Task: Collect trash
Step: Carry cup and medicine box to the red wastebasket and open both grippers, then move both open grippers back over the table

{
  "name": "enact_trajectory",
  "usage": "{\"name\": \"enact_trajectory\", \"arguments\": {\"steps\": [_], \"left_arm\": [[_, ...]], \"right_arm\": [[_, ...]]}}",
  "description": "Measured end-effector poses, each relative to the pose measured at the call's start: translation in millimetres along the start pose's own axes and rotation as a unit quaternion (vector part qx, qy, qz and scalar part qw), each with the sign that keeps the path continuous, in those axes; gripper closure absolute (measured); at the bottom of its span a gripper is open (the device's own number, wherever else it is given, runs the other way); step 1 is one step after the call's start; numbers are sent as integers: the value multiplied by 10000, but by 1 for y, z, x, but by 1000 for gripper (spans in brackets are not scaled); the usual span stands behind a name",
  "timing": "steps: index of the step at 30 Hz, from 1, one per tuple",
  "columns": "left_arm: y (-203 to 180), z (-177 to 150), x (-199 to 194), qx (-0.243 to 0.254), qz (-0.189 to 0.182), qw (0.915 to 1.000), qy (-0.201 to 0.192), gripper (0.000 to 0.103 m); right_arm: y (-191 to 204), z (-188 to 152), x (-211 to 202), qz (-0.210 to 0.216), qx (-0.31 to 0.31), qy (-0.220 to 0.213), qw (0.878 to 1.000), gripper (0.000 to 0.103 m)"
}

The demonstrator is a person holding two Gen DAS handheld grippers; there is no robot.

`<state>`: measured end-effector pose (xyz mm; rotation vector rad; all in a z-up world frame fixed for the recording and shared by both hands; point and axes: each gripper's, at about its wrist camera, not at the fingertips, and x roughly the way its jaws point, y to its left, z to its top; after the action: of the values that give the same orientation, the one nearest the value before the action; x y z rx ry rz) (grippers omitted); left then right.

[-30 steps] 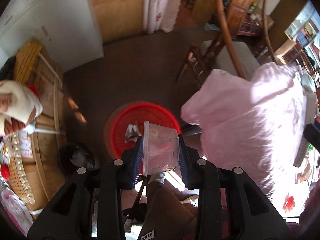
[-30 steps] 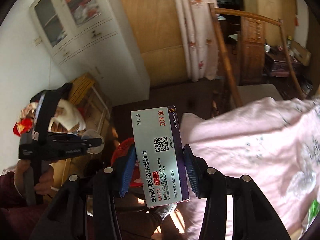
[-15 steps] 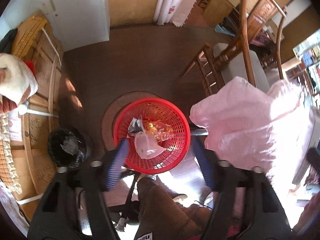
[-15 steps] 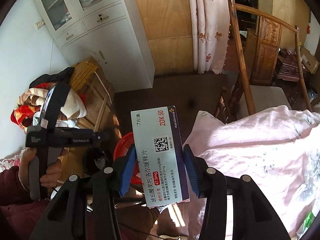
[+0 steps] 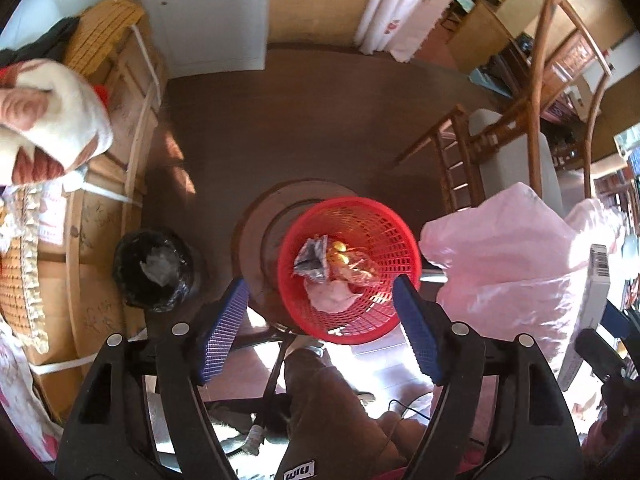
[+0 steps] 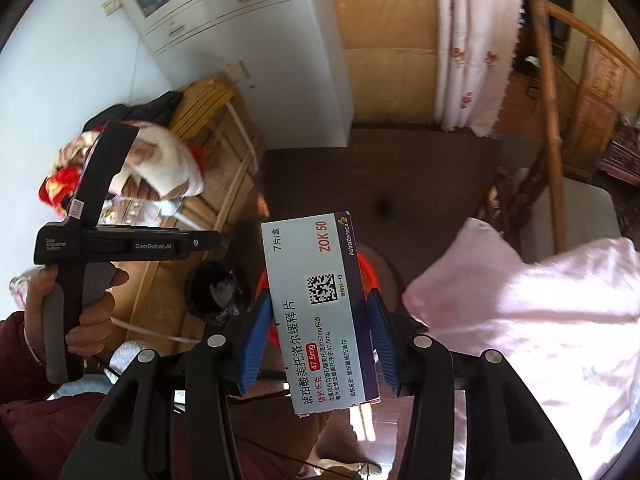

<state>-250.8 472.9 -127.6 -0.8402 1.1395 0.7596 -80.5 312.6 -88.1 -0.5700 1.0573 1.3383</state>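
Observation:
A red mesh basket stands on the floor, right below my left gripper. Its jaws are opening and nothing is between them. A clear plastic cup lies in the basket beside crumpled wrappers. My right gripper is shut on a white and purple medicine box, held upright. The box hides most of the basket in the right wrist view. The box's edge shows at the far right of the left wrist view. A hand holds the left gripper's handle.
A black bin with a bag liner stands left of the basket. Pink bedding bulges in from the right. A wooden chair stands behind the basket, and strapped cardboard boxes with folded blankets line the left wall.
My left gripper let go of the clear plastic cup, which dropped into the red basket, and its jaws spread wide. The right gripper came closer to the basket, still holding the box.

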Motion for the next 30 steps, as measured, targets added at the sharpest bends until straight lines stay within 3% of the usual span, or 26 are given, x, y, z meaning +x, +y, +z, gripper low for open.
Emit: {"name": "enact_trajectory", "arguments": {"steps": [6, 7, 14, 30], "left_arm": [[26, -6, -7, -226, 188, 9996, -42, 28], [30, -6, -8, -257, 209, 9994, -47, 28], [33, -1, -12, -262, 198, 9994, -115, 28], [-54, 25, -5, 958, -168, 9952, -123, 28]], "right_arm": [[21, 18, 28, 317, -209, 134, 9992, 51], [23, 21, 31, 329, -210, 137, 9991, 44], [28, 29, 23, 179, -194, -67, 9996, 41], [-23, 0, -27, -443, 721, -503, 9951, 39]]}}
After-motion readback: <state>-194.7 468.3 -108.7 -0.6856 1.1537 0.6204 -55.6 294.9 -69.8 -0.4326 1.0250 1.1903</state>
